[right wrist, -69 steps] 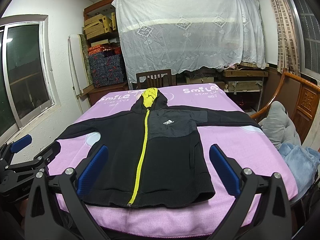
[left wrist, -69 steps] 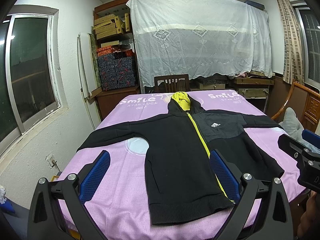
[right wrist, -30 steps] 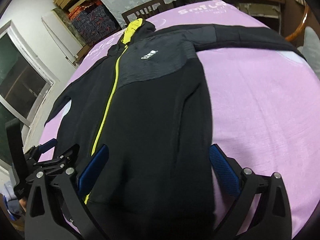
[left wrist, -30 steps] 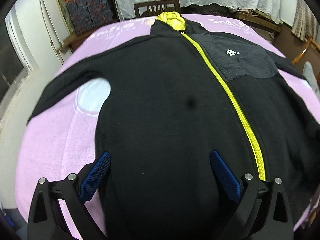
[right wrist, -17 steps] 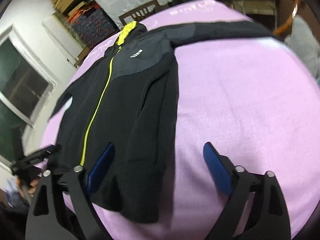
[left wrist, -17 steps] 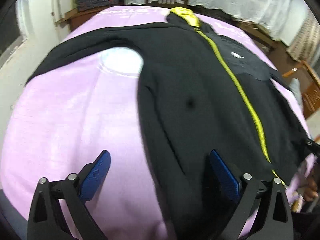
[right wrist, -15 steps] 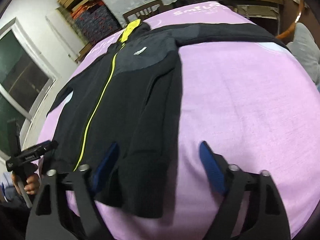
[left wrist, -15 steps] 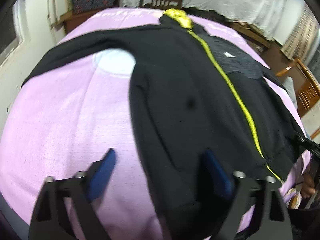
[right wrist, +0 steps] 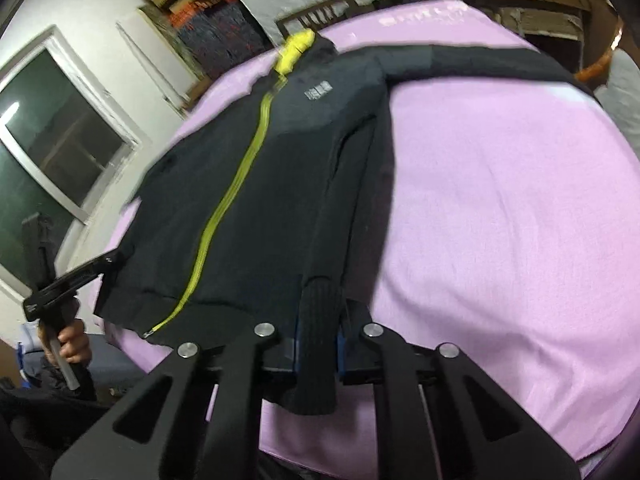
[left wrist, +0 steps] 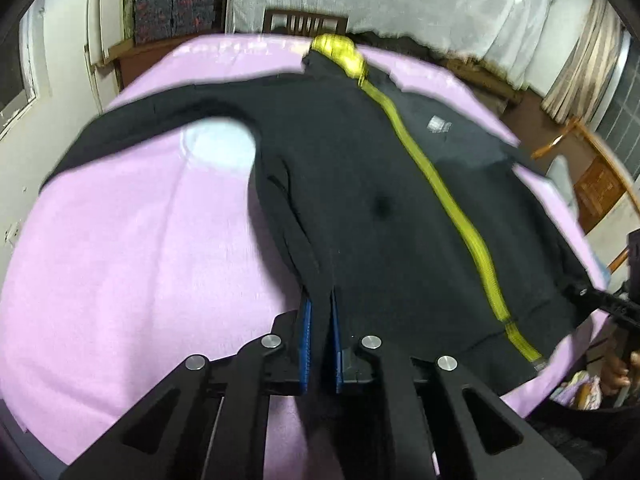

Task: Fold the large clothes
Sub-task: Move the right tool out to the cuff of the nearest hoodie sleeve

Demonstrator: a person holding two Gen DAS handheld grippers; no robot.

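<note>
A black hoodie [left wrist: 360, 184] with a yellow zip [left wrist: 452, 208] lies front up on the purple table cover [left wrist: 140, 248], sleeves spread out and hood at the far end. My left gripper [left wrist: 320, 308] is at the hem's left corner. Its jaws are closing, and the blue pads pinch a fold of black cloth. My right gripper [right wrist: 319, 320] is at the hem's right corner, jaws closing, with the ribbed hem band bunched between its pads. In the right wrist view the hoodie [right wrist: 280, 184] shows the left gripper [right wrist: 108, 260] at its other corner, held by a hand [right wrist: 72, 342].
A dark wooden chair [left wrist: 306, 24] stands at the table's far end. A wooden armchair [left wrist: 600, 176] is off the right side, a window [right wrist: 52, 140] on the left wall. Bare purple cover [right wrist: 500, 220] lies to either side of the hoodie.
Both grippers dropped from above the table to the hoodie's bottom corners. Their jaws went from wide apart to nearly together, with the hem cloth between the pads.
</note>
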